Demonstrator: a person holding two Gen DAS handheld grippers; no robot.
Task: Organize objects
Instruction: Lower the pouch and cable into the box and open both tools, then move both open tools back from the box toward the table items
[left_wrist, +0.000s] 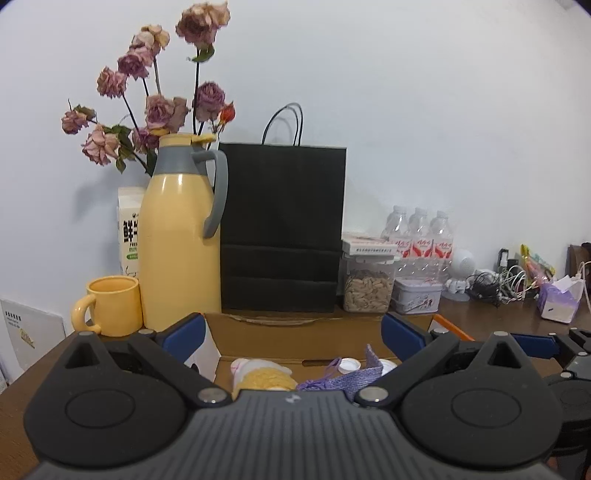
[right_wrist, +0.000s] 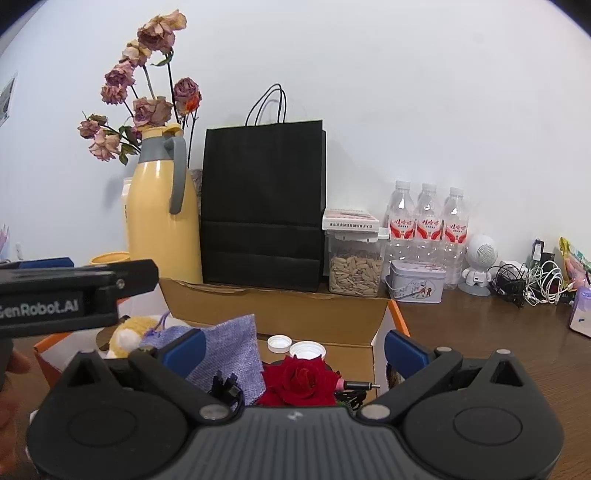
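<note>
An open cardboard box (right_wrist: 317, 317) stands on the wooden table in front of both grippers. In the right wrist view it holds a red rose (right_wrist: 301, 380), a purple cloth pouch (right_wrist: 229, 350), a yellow plush toy (right_wrist: 129, 332), two white bottle caps (right_wrist: 295, 347) and a black cable (right_wrist: 225, 387). My right gripper (right_wrist: 293, 349) is open and empty above the box. My left gripper (left_wrist: 291, 336) is open and empty over the same box (left_wrist: 295, 332), above the plush toy (left_wrist: 258, 376) and the pouch (left_wrist: 347, 376). The left gripper's body (right_wrist: 74, 295) shows at the left of the right wrist view.
Behind the box stand a yellow thermos jug (left_wrist: 177, 236) with dried roses (left_wrist: 155, 96) behind it, a yellow mug (left_wrist: 110, 310), a black paper bag (left_wrist: 280, 229), a seed jar (left_wrist: 367, 288), a tin (left_wrist: 417, 299), three water bottles (left_wrist: 421, 240), cables (left_wrist: 498, 284) and a tissue pack (left_wrist: 557, 302).
</note>
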